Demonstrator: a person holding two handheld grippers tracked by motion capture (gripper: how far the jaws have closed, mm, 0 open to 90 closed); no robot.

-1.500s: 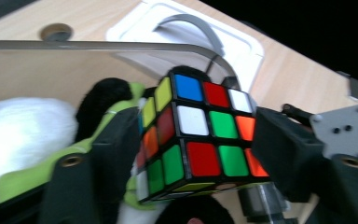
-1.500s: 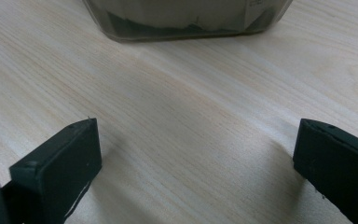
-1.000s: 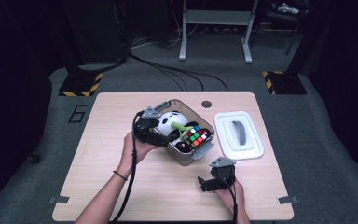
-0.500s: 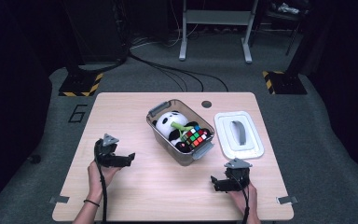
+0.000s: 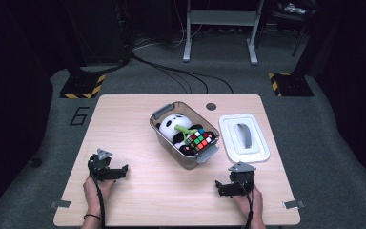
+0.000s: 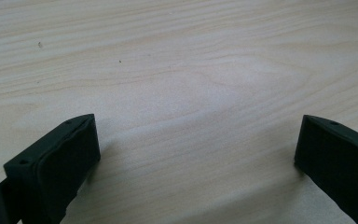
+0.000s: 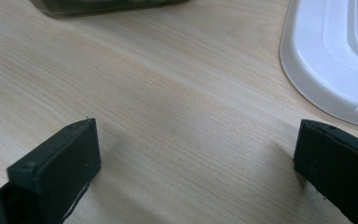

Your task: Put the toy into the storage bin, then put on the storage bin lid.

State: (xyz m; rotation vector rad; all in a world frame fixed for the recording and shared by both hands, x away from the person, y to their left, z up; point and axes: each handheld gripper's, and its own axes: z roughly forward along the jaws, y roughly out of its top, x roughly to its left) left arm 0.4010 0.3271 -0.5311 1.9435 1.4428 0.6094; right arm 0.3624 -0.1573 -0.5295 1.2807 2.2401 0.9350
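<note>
the surface (image 5: pixel 138 119) fills mid-frame. clear bin (image 5: pixel 158 132) sits at centre, open, w/ a panda plush (image 5: pixel 175 125) and a colour cube (image 5: pixel 201 139) packed inside. white lid (image 5: pixel 262 143) lies flat just right of the bin, not touching. my left tool (image 5: pixel 122 170), lower left, and right tool (image 5: pixel 218 186), lower right, both rest low on the wood w/ jaws spread wide, nothing between them. looks like packing's done; next i'd say lift the lid by its edge and seat it square on the bin rim.
</note>
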